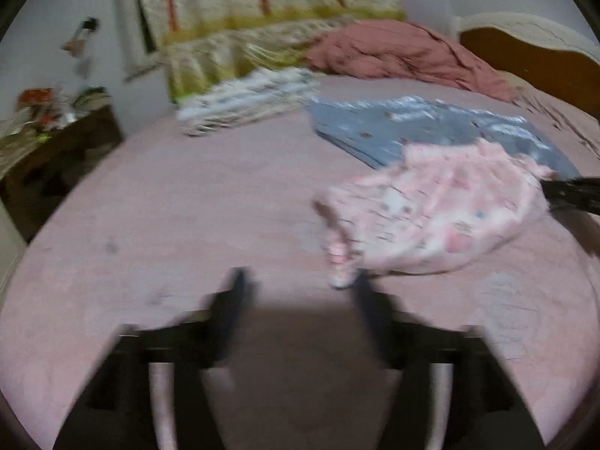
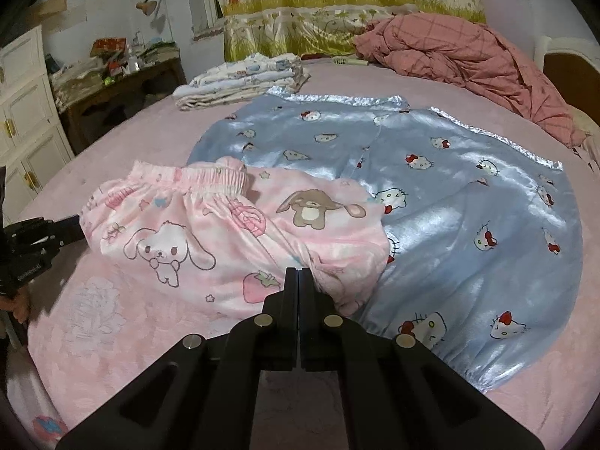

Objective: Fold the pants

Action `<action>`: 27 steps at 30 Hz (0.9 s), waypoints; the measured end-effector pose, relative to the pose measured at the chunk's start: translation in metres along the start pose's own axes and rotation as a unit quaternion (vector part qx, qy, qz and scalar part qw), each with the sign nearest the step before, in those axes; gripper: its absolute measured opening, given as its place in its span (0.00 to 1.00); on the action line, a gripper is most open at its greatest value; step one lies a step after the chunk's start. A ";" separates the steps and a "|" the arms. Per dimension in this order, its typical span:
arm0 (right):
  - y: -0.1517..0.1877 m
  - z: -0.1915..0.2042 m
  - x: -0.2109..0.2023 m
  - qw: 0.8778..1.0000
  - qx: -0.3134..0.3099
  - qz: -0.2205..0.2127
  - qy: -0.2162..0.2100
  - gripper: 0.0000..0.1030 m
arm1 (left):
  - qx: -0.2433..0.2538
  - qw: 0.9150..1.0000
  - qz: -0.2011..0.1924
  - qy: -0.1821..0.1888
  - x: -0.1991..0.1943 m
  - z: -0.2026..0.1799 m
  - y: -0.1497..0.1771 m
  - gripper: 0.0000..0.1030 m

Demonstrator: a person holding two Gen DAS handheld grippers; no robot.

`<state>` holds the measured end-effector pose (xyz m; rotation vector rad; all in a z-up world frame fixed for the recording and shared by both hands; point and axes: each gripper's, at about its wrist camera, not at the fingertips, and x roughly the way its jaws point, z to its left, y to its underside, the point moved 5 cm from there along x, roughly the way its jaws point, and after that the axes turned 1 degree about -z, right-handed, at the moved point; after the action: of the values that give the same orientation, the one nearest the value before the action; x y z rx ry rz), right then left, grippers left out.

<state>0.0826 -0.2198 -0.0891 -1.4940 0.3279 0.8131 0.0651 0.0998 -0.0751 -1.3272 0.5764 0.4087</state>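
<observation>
The right gripper (image 2: 299, 275) has its jaws pressed together at the near edge of the pink pants (image 2: 232, 236), apparently pinching a fold of the cloth, though the contact is partly hidden. The left gripper (image 1: 298, 281) stands wide with nothing between its jaws, just beside the pants' trailing corner. The pants lie bunched, waistband up, on the pink bed (image 2: 157, 112), overlapping blue satin pants (image 2: 468, 195). This looks like mid-fold: next, the left gripper probably needs a fresh pinch on the loose edge
</observation>
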 end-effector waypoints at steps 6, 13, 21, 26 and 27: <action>-0.011 -0.005 -0.036 0.998 0.005 -0.069 0.006 0.00 | -0.031 0.997 -0.038 0.053 -0.024 0.002 -0.012 0.63; -0.050 0.023 -0.069 0.992 -0.007 -0.125 -0.012 0.02 | -0.021 0.994 -0.060 0.094 -0.028 -0.040 -0.055 0.37; -0.067 0.067 0.002 0.998 0.021 -0.032 -0.051 0.02 | -0.039 0.991 -0.006 0.128 0.029 -0.079 -0.083 0.23; -0.054 0.050 0.045 0.999 0.036 0.001 -0.026 0.02 | -0.052 0.993 0.020 0.108 0.066 -0.078 -0.072 0.22; -0.052 0.046 0.051 0.998 0.045 0.008 -0.034 0.02 | -0.060 0.991 0.029 0.114 0.072 -0.075 -0.068 0.22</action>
<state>0.1396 -0.1558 -0.0795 -1.3787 0.3220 0.8488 0.1500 0.0092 -0.0755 -1.4854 0.7927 0.3454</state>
